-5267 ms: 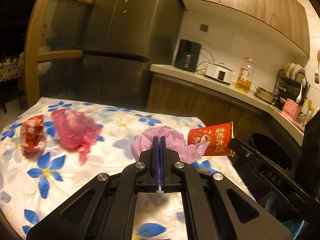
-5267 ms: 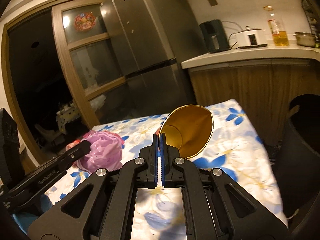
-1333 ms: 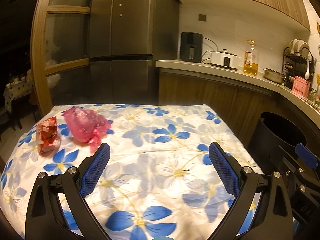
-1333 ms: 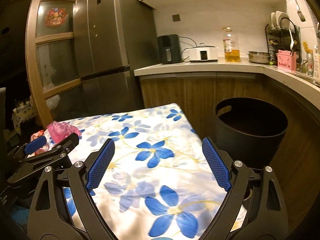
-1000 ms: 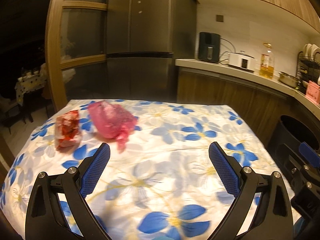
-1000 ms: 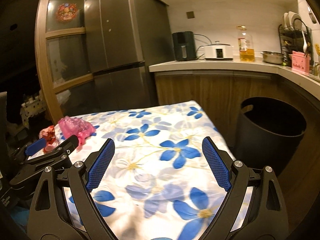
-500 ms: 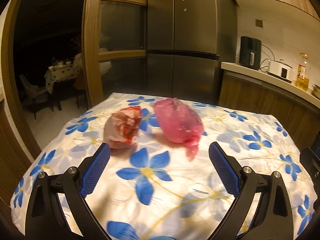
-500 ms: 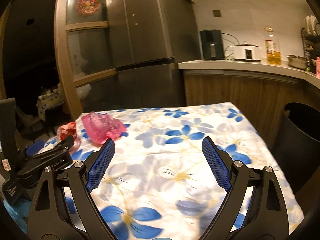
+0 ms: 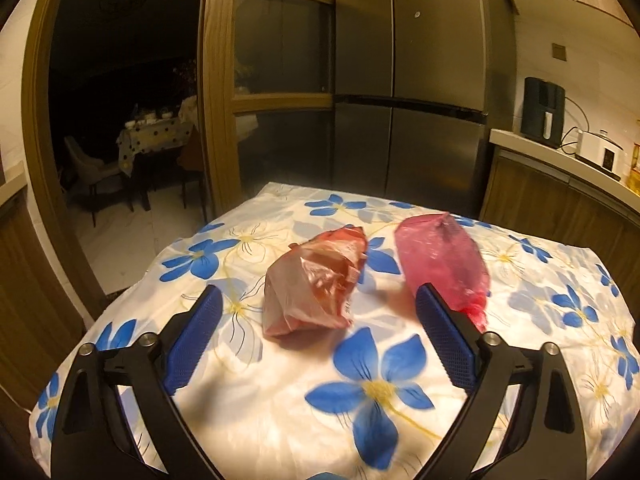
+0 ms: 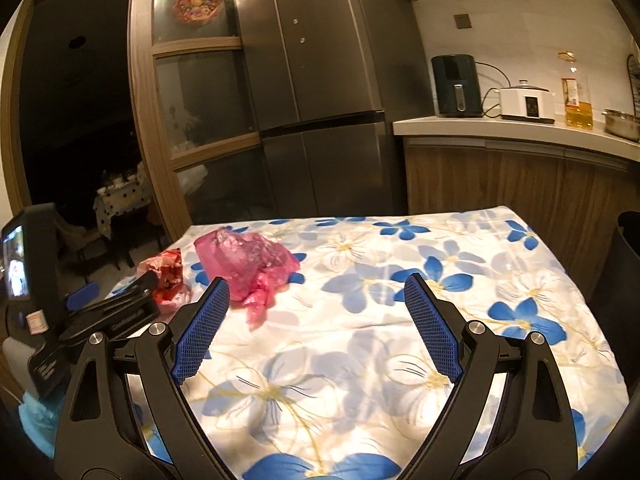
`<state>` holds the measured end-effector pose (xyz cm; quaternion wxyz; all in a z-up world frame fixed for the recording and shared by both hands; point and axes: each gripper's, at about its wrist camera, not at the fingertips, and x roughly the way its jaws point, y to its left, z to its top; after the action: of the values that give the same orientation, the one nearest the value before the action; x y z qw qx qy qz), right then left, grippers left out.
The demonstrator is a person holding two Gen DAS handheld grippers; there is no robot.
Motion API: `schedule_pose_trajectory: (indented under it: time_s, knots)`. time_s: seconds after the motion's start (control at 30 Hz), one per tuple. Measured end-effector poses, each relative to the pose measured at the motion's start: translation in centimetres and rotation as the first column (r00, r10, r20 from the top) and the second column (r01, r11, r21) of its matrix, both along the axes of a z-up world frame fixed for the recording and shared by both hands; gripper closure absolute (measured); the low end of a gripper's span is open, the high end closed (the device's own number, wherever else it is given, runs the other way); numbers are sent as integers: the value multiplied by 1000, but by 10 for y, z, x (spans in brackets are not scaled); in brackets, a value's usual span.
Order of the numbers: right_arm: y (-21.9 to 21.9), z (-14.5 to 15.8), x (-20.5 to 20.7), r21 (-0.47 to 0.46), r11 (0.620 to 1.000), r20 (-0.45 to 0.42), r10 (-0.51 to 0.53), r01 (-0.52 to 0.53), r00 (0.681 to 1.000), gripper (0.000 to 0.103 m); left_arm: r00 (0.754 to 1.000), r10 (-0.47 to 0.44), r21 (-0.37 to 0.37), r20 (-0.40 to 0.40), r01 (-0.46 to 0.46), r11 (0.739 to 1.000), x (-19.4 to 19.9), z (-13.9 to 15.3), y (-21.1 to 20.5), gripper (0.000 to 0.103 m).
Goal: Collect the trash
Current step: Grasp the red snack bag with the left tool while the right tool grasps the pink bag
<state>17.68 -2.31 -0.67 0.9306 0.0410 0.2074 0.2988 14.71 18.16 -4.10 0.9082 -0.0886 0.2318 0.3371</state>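
two pieces of trash lie side by side on the table (image 9: 280, 420), which is covered with a white cloth printed in blue flowers. the pale red crumpled bag (image 9: 316, 280) sits toward the table's left part in the left wrist view; its long axis runs from its blunt, pale near end up and away to a crinkled redder far end that points toward the fridge (image 9: 408, 92) and slightly right. the pink bag (image 9: 440, 256) lies just to its right, apart from it by a narrow strip of cloth; it is longer, its axis running from a rounded far end near the table's back edge down toward the camera, ending in a thin twisted tail at the near right.

the left gripper (image 9: 318, 332) has its fingers spread wide, blue pads facing each other with nothing between them but cloth. the pale red crumpled bag lies just beyond the fingertips, roughly centred in the gap, untouched. the right fingertip overlaps the near part of the pink bag in the picture; contact there cannot be told.

the right gripper (image 10: 316, 308) also stands wide open and empty over the flowered cloth. in its view the pink bag (image 10: 248, 268) lies beyond its left fingertip, tail toward the camera, with the pale red crumpled bag (image 10: 166, 276) farther left, partly behind the left gripper (image 10: 114, 304). a dark bin (image 10: 624, 280) shows at the right edge beside the table
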Motion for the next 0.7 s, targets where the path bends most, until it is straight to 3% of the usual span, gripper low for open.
schedule_pose_trajectory:
  time_s: [0.07, 0.37, 0.5, 0.7]
  knots:
    - [5, 1, 2, -2, 1000, 3, 5, -5, 1000, 15, 1000, -1, -31, -3, 1, 1000, 7, -3, 10, 14]
    - [25, 2, 13, -17, 1000, 5, 27, -26, 1000, 16, 992, -29, -151, -124, 10, 989, 41, -24, 32, 66]
    - [35, -1, 18, -32, 999, 2, 42, -42, 999, 16, 992, -60, -177, -112, 39, 983, 40, -27, 33, 76]
    - [52, -3, 25, -46, 997, -8, 56, -57, 998, 16, 994, -98, -169, -44, 89, 982, 31, -19, 27, 80]
